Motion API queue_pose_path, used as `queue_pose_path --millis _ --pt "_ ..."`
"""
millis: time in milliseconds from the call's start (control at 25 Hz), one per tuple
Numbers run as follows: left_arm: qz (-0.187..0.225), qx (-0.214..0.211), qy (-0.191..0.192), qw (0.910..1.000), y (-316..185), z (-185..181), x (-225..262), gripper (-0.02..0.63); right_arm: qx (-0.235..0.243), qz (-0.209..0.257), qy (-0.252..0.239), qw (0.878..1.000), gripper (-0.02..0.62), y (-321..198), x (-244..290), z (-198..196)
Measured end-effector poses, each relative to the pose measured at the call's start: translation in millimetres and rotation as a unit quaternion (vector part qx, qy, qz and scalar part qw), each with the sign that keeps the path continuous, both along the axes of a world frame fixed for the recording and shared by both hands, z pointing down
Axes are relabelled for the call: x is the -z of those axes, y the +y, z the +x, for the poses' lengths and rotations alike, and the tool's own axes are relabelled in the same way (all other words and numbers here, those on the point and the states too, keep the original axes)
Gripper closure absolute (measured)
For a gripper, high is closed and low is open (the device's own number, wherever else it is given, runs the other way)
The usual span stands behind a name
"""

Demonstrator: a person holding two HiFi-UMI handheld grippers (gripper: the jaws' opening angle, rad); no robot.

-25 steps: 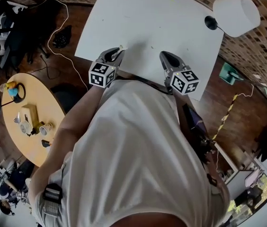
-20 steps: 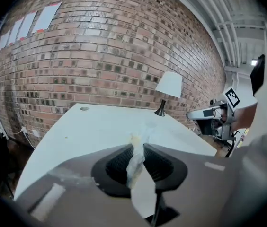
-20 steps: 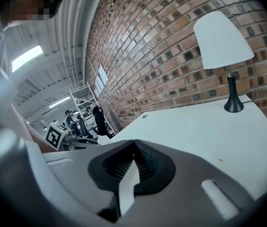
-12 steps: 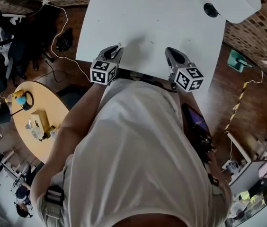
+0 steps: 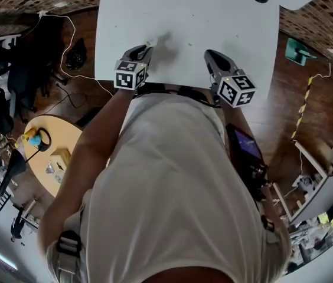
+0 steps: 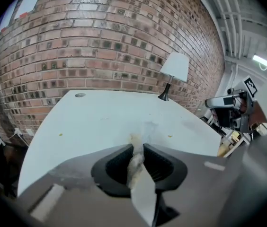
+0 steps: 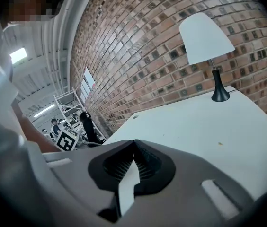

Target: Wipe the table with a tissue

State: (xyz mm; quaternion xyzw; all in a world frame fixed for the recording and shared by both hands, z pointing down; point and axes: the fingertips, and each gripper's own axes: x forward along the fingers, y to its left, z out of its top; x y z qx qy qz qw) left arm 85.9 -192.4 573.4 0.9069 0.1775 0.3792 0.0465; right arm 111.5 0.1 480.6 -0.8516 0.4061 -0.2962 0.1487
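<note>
White table (image 5: 214,16) by brick wall (image 6: 100,37), lamp (image 6: 173,70) at far corner. Left gripper (image 5: 146,47) clenched on crumpled tissue (image 6: 135,163) near front edge. Right gripper (image 5: 211,58) pinched together, empty, alongside.

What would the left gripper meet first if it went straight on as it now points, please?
Most likely the white table, tissue tip first; the left gripper tilts down toward it.
</note>
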Motion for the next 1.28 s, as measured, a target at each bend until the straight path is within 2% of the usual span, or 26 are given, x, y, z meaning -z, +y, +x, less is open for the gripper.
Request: queue_pose_path --millis 160,400,520,800,920,1080,1280 --pt "0.039 -0.040 -0.001 0.9984 5.1 12.3 -7.7 0.531 -0.021 -0.003 0.001 1.000 0.588 0.8 5.2 -1.1" --pt "0.097 -0.096 -0.016 0.9906 17.2 14.9 -30.6 0.531 -0.058 -0.006 -0.004 0.998 0.588 14.1 7.2 -10.6" --pt "0.110 -0.118 -0.027 0.9865 24.6 10.8 -41.8 0.532 -0.071 -0.008 -0.009 0.997 0.588 22.3 5.6 -14.0" --pt "0.131 -0.136 -0.050 0.9807 28.9 7.7 -49.4 0.537 -0.092 -0.004 -0.016 0.996 0.588 35.1 2.8 -16.1" --pt "0.164 -0.159 -0.041 0.9727 32.4 7.9 -49.8 0.537 -0.098 -0.003 -0.018 0.995 0.588 38.7 1.3 -13.3" --pt "0.220 -0.198 -0.023 0.9549 34.9 9.1 -51.9 0.537 -0.105 -0.003 -0.019 0.994 0.588 42.3 1.6 -8.4" --pt "0.255 -0.238 -0.006 0.9369 40.7 13.5 -53.7 0.537 -0.116 -0.002 -0.020 0.993 0.588 48.7 1.9 -3.0"
